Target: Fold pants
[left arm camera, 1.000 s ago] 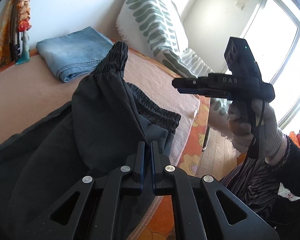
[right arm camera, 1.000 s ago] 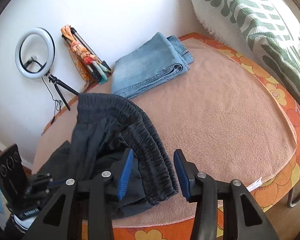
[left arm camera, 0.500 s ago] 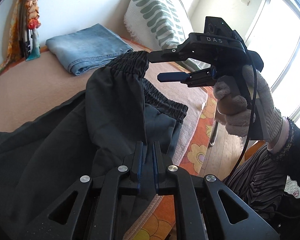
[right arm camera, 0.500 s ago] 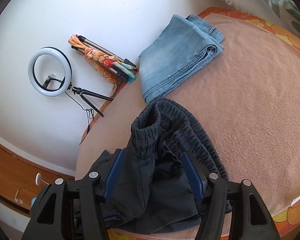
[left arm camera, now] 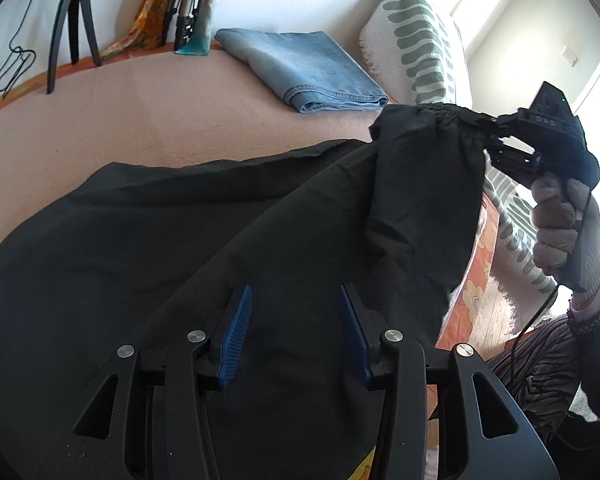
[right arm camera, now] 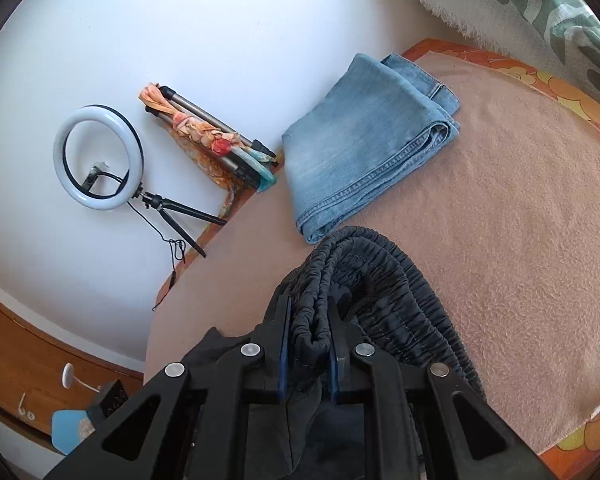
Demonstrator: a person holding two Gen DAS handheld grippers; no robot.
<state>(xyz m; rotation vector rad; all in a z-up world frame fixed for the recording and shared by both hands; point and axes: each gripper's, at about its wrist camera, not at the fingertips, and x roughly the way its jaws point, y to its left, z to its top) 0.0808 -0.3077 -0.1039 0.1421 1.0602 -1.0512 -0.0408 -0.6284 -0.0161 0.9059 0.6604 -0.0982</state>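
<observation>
Right gripper (right arm camera: 308, 344): fingers clamped on the gathered waistband of the black pants (left arm camera: 219, 240), lifting it off the bed (left arm camera: 139, 120). Left gripper (left arm camera: 295, 332): fingers apart above the spread fabric. Jeans (right arm camera: 364, 148) folded nearby.

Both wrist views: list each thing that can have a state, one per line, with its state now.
left tongs: open, over the black fabric, gripping nothing.
right tongs: shut on the elastic waistband.
black pants: unfolded, spread on the blanket, waistband end lifted.
jeans: folded, lying flat on the blanket.
ring light: standing on its tripod by the wall; on or off unclear.
</observation>
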